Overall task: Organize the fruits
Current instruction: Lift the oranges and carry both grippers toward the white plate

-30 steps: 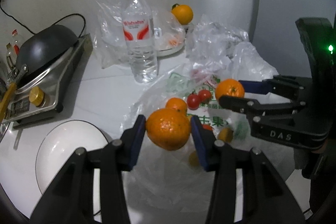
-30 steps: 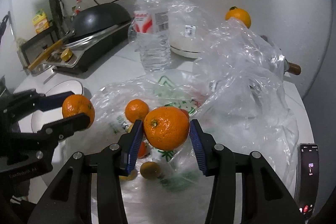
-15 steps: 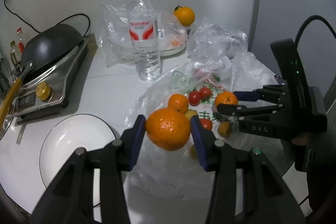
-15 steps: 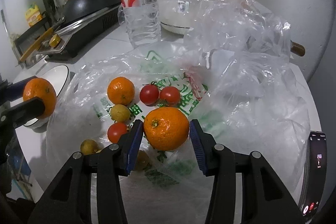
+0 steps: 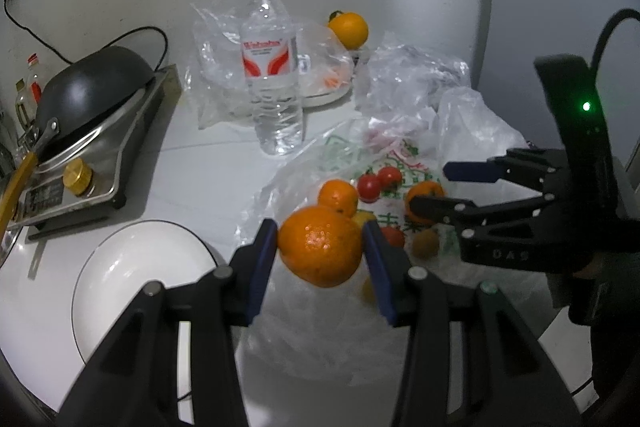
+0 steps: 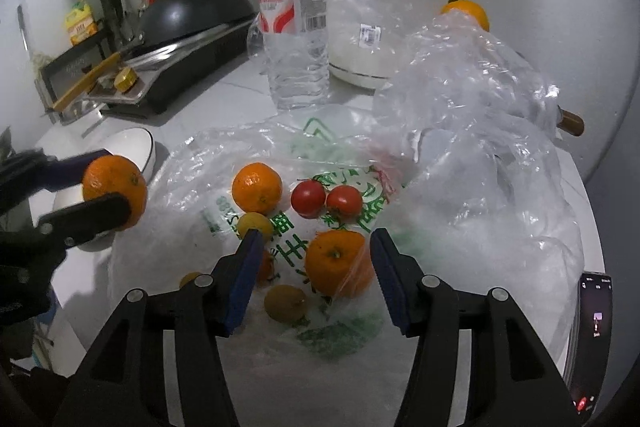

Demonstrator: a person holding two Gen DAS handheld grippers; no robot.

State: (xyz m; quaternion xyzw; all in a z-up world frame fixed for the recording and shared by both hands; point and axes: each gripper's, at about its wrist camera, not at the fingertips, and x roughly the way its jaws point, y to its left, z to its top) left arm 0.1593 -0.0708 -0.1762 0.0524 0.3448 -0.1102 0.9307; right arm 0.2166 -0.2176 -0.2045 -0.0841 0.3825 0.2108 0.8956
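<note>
My right gripper (image 6: pixel 310 281) jaws have just been opening, orange (image 6: pixel 338 263) released onto the plastic bag (image 6: pixel 460 227). Left gripper (image 5: pixel 320 259) clamps a mandarin (image 5: pixel 320 247); next I'd judge it goes to the white plate (image 5: pixel 120 287).

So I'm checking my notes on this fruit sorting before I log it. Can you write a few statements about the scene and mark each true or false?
1. The left gripper is clamped on an orange. True.
2. The right gripper is squeezing an orange. False: its jaws have just been opening, and the orange on the bag sits between them with gaps on both sides.
3. Two red tomatoes lie side by side on the printed plastic bag. True.
4. The water bottle lies on its side. False: it stands upright with its cap on.
5. The white plate holds three oranges. False: no fruit shows on it.
</note>
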